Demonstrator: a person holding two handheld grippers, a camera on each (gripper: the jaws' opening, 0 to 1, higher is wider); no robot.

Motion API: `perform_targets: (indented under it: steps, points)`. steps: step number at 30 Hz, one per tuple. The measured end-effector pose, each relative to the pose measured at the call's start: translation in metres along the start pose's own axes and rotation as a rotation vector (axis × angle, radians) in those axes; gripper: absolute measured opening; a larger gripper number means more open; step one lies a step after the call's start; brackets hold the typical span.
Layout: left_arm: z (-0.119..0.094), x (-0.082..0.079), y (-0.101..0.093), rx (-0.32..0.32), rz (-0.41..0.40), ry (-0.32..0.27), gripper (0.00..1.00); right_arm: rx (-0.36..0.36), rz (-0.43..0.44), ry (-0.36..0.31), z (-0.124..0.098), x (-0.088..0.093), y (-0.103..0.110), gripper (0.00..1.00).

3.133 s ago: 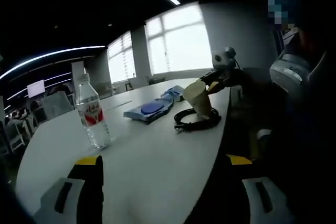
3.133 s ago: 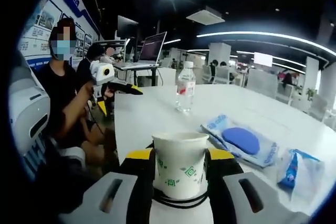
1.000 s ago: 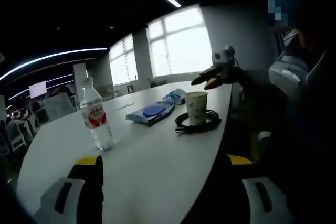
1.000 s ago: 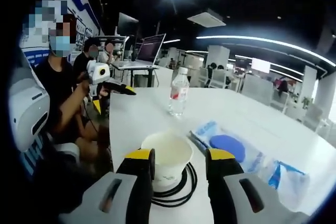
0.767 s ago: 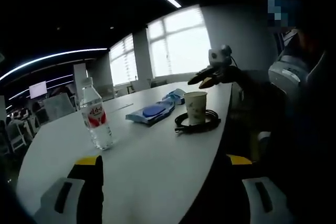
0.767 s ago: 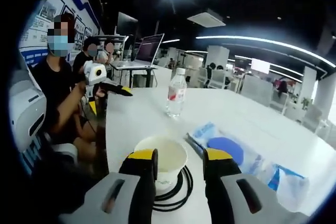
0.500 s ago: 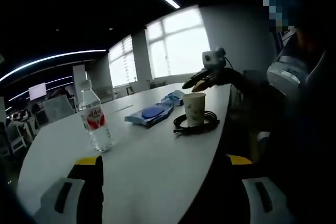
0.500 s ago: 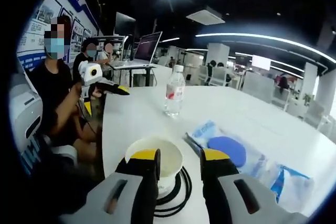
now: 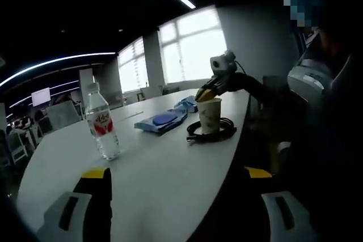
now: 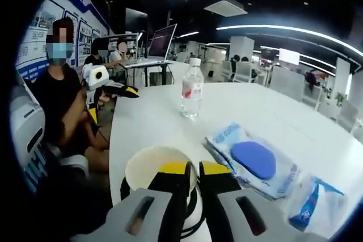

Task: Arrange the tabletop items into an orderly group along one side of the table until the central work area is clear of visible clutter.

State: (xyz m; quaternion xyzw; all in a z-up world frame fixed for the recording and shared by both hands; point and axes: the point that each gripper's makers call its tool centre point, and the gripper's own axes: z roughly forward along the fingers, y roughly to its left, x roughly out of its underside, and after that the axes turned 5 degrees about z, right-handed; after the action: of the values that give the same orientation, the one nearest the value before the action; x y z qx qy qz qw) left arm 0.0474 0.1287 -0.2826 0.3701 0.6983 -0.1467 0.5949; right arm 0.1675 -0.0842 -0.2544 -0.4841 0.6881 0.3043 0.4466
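**Right tongs pinch the cup rim; left tongs wide over the counter edge**

In the right gripper view, the right tongs [image 10: 193, 169] are narrow, their yellow-tipped jaws nearly together at the far rim of the cup [image 10: 148, 169]. They seem to pinch the rim, though the contact itself is hidden behind the jaws. The cup stands upright inside a coiled black cable [image 10: 190, 215] on the white counter [image 10: 317, 118]. Just right of the cup lies a clear pack with a blue pad [image 10: 253, 160], and beyond that, near the counter's right edge, a crumpled blue-and-clear wrapper [image 10: 311, 198]. Farther off, near the middle of the counter, a bottle [image 10: 192, 89] with a red label stands upright, well apart from the cup. Past the counter's left edge a person [image 10: 59, 97] holds the left tongs [image 10: 134, 90] over the edge.

In the left gripper view, the left tongs [image 9: 176, 177] are wide, one jaw over the counter [image 9: 153, 179] and the other past its edge, holding nothing. The bottle [image 9: 102, 124] stands nearest, to the left. Beyond it the cup [image 9: 210, 115] sits in the cable [image 9: 211, 132] close to the counter's edge, with the right tongs [image 9: 206, 94] touching its rim from above. Behind the cup lie the pack [image 9: 161, 121] and the wrapper [image 9: 186, 105], side by side toward the windows [image 9: 187, 46].
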Motion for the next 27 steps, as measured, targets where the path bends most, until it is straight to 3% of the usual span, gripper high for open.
perform_targets:
  steps: [9,27]
  points:
    - [-0.002,0.002,0.002,-0.002,-0.001,-0.002,0.94,-0.01,-0.002,-0.001,0.003,-0.003,0.004,0.02]
    - [-0.005,0.001,-0.001,-0.002,0.001,-0.009,0.94,-0.013,-0.011,-0.063,-0.002,-0.033,0.003,0.0]
